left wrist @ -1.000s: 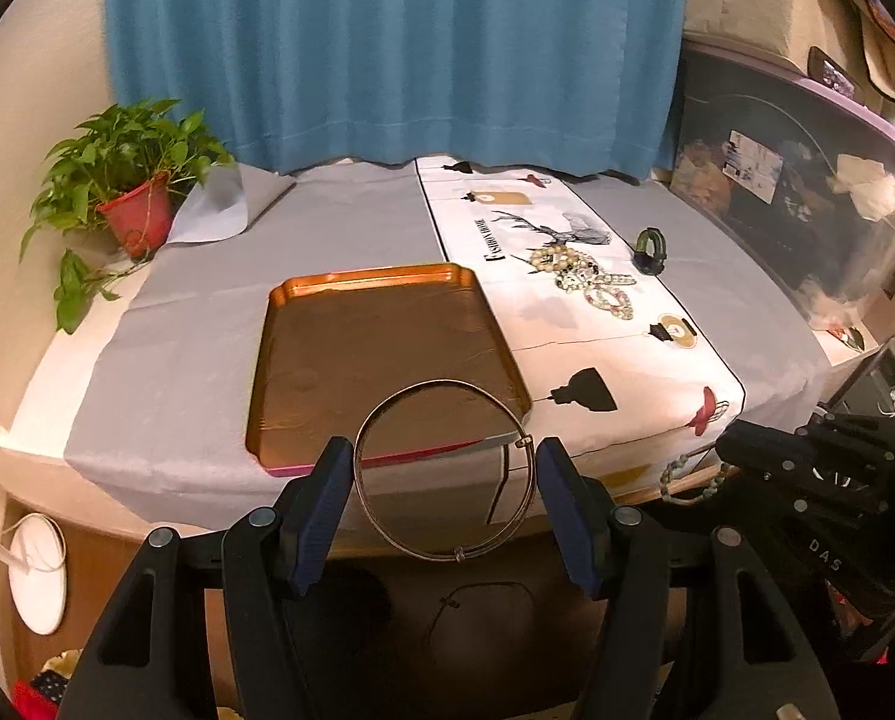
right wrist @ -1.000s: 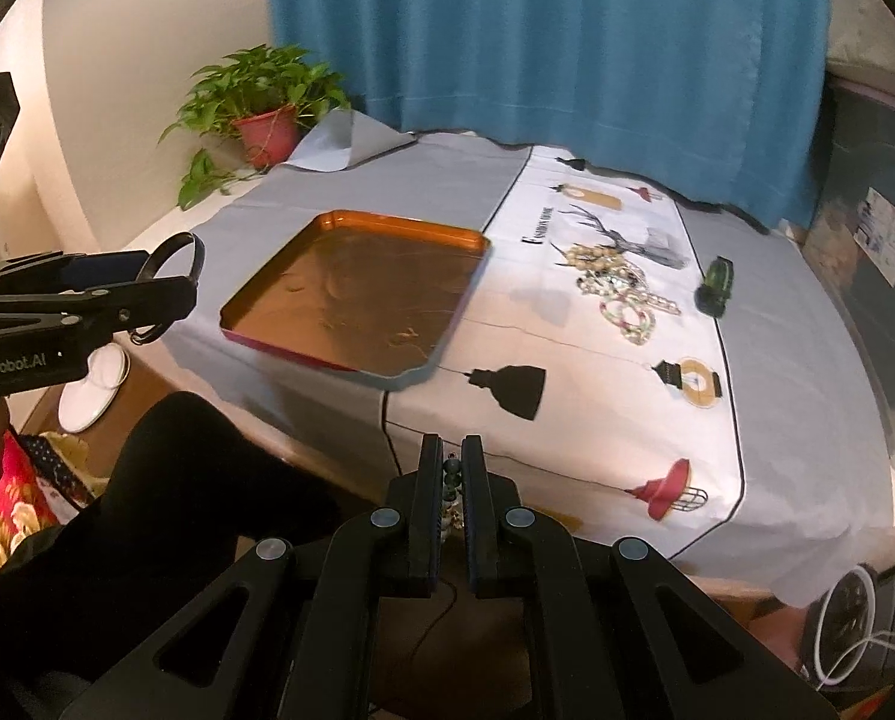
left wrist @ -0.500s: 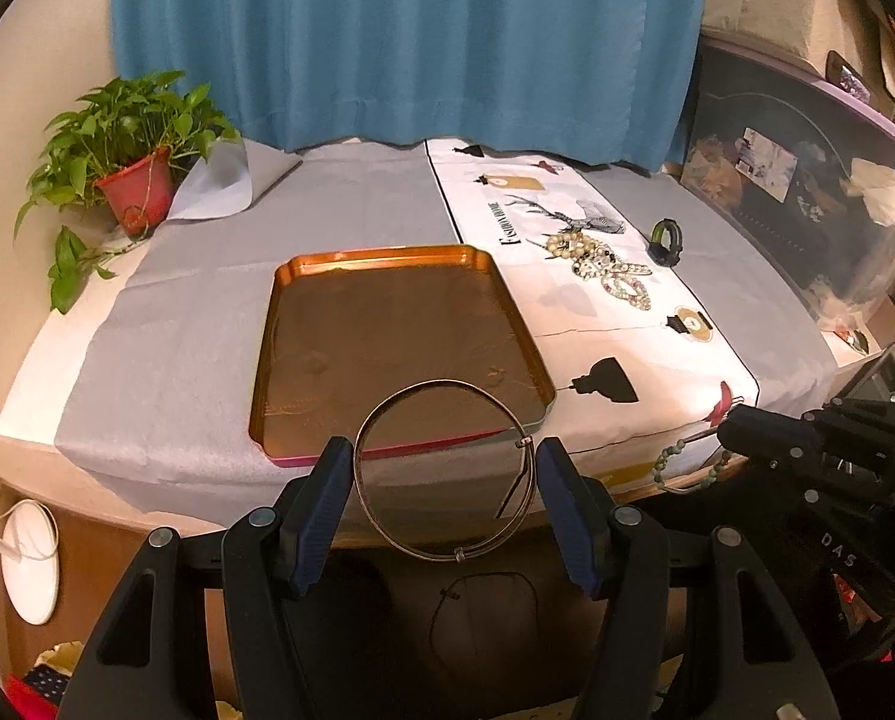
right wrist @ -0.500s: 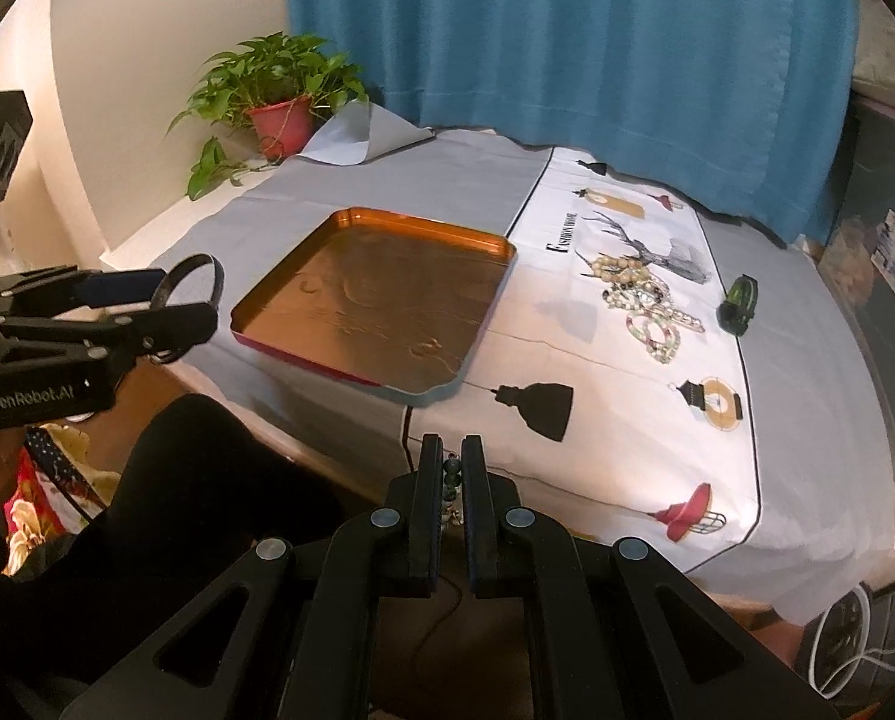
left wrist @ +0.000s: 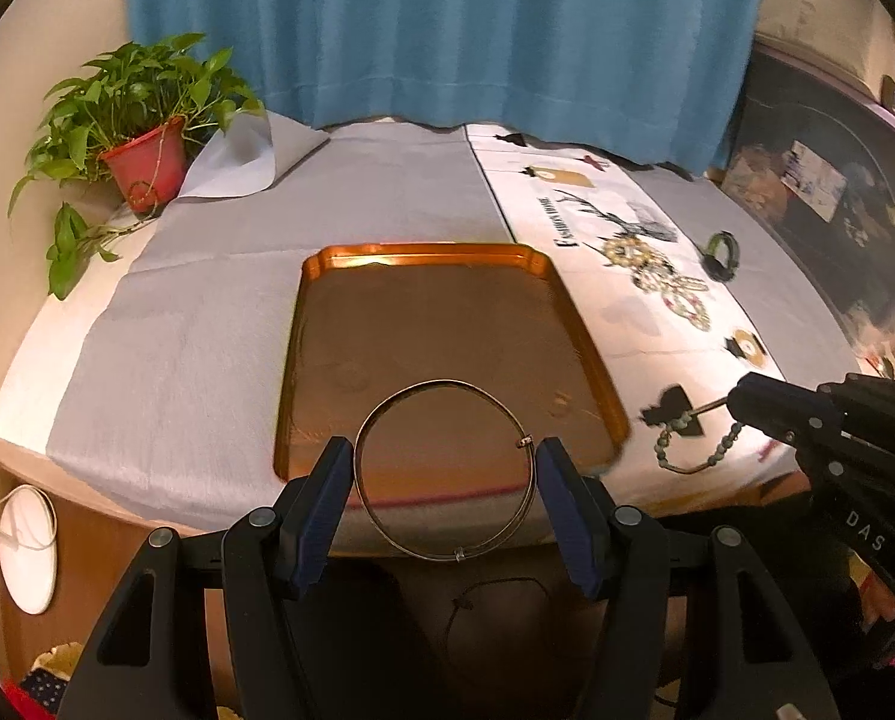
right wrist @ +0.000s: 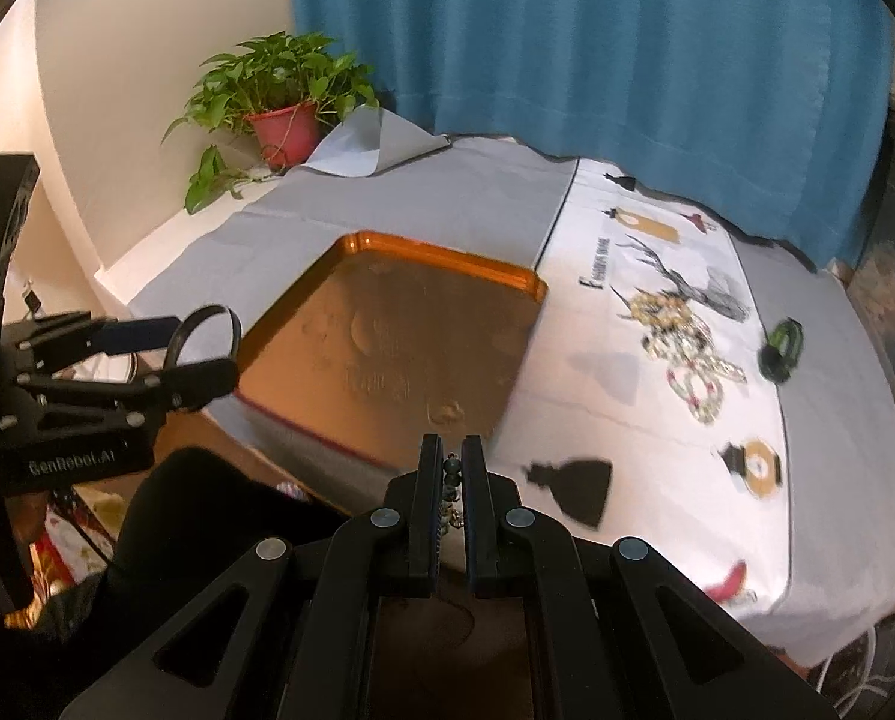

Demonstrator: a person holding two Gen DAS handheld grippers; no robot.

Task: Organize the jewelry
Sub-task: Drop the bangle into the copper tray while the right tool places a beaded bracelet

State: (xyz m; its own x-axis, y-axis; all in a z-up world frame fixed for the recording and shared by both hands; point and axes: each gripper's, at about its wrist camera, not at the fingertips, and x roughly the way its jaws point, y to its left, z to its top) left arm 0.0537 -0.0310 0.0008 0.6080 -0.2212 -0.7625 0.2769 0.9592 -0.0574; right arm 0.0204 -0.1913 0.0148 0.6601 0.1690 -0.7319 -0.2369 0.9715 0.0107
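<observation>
"GenRobot.AI" on the left gripper (right wrist: 207, 354) body, "DAS" on the right gripper (left wrist: 741, 405) body

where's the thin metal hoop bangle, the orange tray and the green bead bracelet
thin metal hoop bangle (left wrist: 444, 553), left wrist view, bottom of hoop
orange rectangular tray (left wrist: 423, 252), left wrist view, far rim
green bead bracelet (left wrist: 721, 449), left wrist view, hanging beads

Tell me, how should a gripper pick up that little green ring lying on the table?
The green ring lies apart from the jewelry pile on the cloth. Best guess: come straight down from above and pinch across one side of its band, one finger inside the hole. It looks low, so a sideways approach would likely just push it.
</observation>
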